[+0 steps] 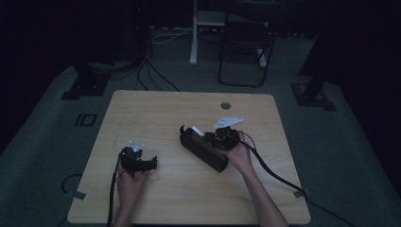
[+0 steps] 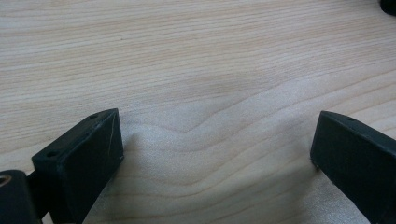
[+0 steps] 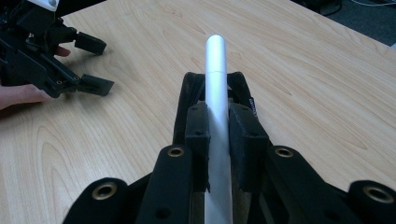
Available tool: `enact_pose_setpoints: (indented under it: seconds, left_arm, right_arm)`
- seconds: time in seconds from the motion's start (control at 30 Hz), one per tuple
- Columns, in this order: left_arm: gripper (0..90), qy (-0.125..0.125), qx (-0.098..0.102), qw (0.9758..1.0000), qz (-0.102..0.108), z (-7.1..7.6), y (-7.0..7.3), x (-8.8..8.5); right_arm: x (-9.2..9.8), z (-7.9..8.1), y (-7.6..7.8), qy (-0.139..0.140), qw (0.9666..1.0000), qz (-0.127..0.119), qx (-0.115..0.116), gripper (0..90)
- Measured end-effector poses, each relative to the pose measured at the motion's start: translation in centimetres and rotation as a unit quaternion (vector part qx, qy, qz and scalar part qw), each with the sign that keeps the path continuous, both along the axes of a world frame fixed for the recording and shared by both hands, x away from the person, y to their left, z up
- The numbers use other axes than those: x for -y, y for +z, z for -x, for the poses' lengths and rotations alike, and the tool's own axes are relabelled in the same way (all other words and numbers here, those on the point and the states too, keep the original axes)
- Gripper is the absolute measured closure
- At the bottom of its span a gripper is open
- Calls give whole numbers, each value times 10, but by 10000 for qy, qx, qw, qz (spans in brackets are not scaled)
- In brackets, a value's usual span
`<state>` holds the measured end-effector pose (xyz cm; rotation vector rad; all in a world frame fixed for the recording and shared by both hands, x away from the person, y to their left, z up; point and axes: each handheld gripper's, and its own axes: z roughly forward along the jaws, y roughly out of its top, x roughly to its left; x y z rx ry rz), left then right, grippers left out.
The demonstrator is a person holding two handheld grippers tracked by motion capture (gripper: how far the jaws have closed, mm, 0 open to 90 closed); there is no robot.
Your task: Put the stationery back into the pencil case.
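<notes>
The right hand-held gripper (image 3: 218,154) is clamped on a white tube (image 3: 216,93), whose long axis runs along the jaws, tip pointing far-left over a black case (image 1: 203,150) right of centre on the surface (image 1: 265,109). The left hand-held gripper (image 1: 150,163) is held wide, empty, near-left.

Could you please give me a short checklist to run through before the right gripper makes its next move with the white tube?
1. Grip on the tube: the right gripper has its pads closed on the white tube. Ok.
2. Tube alignment: it runs straight out along the jaws, tip free. Ok.
3. Black case: lies on the table right under the right gripper; whether it is open to take the tube, cannot tell.
4. Left gripper: jaws wide apart with nothing between them, only bare wood below. Ok.
5. Spacing between the hands: the left gripper sits well apart from the case. Ok.
</notes>
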<state>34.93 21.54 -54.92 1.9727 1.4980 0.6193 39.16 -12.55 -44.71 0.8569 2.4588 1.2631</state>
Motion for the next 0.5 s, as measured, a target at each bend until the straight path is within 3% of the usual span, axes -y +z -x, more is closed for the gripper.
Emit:
enact_pose_setpoints:
  seconds: [0.5]
  left_arm:
    - [28, 2, 3, 10000, 1, 0, 0, 0]
  right_arm:
    - [-4, -2, -6, 3, 10000, 48, -61, 788]
